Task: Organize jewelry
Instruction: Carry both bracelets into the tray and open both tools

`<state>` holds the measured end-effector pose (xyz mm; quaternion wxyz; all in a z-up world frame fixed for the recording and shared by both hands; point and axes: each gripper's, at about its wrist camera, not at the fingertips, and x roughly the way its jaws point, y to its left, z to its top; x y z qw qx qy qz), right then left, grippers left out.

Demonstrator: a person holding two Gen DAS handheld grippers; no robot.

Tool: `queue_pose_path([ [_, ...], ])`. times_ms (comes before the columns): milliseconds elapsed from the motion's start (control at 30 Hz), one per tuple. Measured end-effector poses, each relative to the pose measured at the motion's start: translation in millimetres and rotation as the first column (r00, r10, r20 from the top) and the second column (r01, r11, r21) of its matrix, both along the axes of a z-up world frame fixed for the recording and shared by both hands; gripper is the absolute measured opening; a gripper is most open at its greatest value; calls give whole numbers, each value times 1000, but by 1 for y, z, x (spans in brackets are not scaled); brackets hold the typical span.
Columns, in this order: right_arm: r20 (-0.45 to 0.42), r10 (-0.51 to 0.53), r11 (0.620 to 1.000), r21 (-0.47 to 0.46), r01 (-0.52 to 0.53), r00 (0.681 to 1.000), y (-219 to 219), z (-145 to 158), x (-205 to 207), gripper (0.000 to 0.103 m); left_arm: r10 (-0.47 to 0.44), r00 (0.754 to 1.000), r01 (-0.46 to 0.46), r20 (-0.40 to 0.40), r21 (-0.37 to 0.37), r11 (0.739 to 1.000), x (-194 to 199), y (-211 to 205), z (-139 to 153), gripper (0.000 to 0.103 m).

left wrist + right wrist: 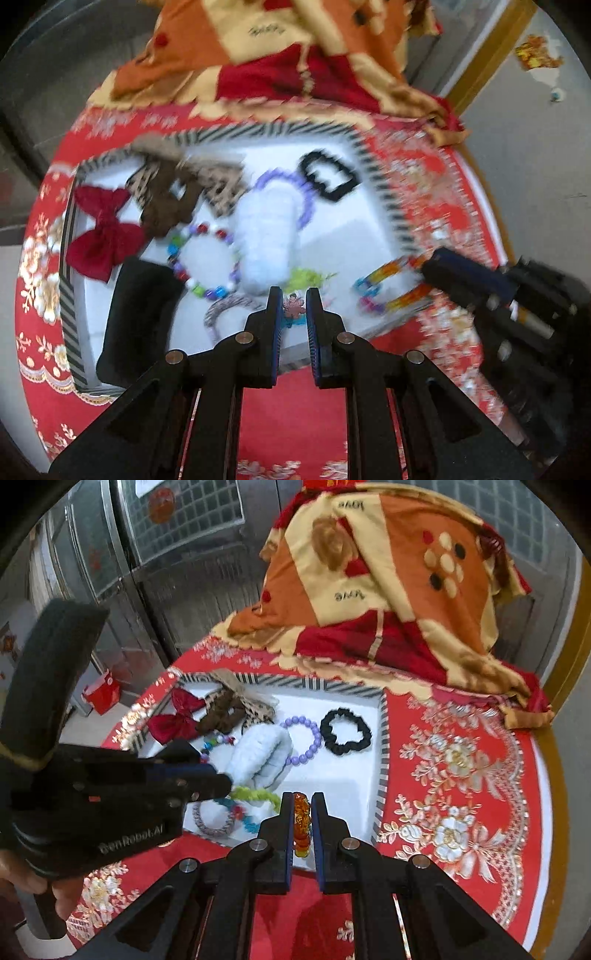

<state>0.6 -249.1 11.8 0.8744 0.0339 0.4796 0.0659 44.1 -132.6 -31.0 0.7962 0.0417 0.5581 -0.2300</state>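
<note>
Right tongs [300,801]: nearly closed on amber bead bracelet [300,818], glossy orange, at tray [382,760] near edge. Left tongs [294,295]: nearly closed, empty, over tray. Beyond: multicolour bead bracelet [201,254], lilac bracelet [304,744], black scrunchie [345,731]. Left view only: rainbow-coloured bracelet portion [391,286].

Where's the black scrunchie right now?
The black scrunchie lies in the far right corner of the white tray, just right of the purple bead bracelet; the left wrist view shows it there too.
</note>
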Motion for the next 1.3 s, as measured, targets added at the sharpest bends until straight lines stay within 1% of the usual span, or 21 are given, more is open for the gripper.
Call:
queue_pose_path([
  [100, -34, -10, 1000, -10, 9, 999, -8, -19, 16, 8, 23, 1000, -22, -6, 19, 1000, 2, 7, -9, 11],
  [300, -96, -32, 999, 1, 32, 995, -25, -52, 49, 8, 51, 999, -51, 7, 51, 997, 2, 11, -15, 11],
  [467, -117, -12, 1000, -6, 11, 993, -22, -67, 62, 8, 70, 997, -71, 14, 70, 995, 5, 11, -21, 11],
  [567, -123, -19, 1000, -15, 18, 992, -21, -72, 66, 8, 91, 996, -92, 13, 78, 993, 7, 13, -24, 11],
  [667, -133, -24, 1000, -4, 23, 991, -22, -76, 68, 8, 105, 994, -106, 20, 80, 991, 8, 14, -25, 11],
  [733, -141, -28, 1000, 8, 29, 990, -22, -79, 69, 8, 109, 994, -111, 26, 90, 990, 8, 14, -25, 14],
  [800, -143, -34, 999, 21, 38, 989, -23, -81, 69, 8, 110, 993, -113, 32, 92, 989, 7, 15, -24, 21],
  [867, -137, -38, 999, 33, 42, 990, -23, -81, 68, 10, 122, 992, -124, 27, 81, 989, 7, 17, -23, 39],
  [900, -133, -40, 998, 38, 45, 990, -23, -79, 66, 12, 127, 991, -129, 28, 78, 989, 6, 18, -22, 43],
  [933, -127, -42, 998, 44, 48, 991, -23, -77, 65, 20, 133, 991, -135, 33, 73, 988, 4, 20, -20, 49],
  [967, -118, -44, 997, 53, 51, 992, -23, -74, 63, 30, 139, 990, -142, 39, 72, 987, 2, 22, -18, 53],
  [1000, -108, -46, 996, 65, 53, 993, -23, -70, 60, 33, 143, 989, -146, 41, 71, 987, 1, 23, -17, 54],
  [1100, -68, -55, 995, 75, 60, 996, -21, -52, 46, 33, 161, 986, -164, 48, 63, 984, -4, 30, -10, 54],
  [1300, 24, -91, 994, 70, 89, 996, -13, -13, 9, 33, 179, 977, -188, 113, 67, 980, -21, 46, 9, 54],
])
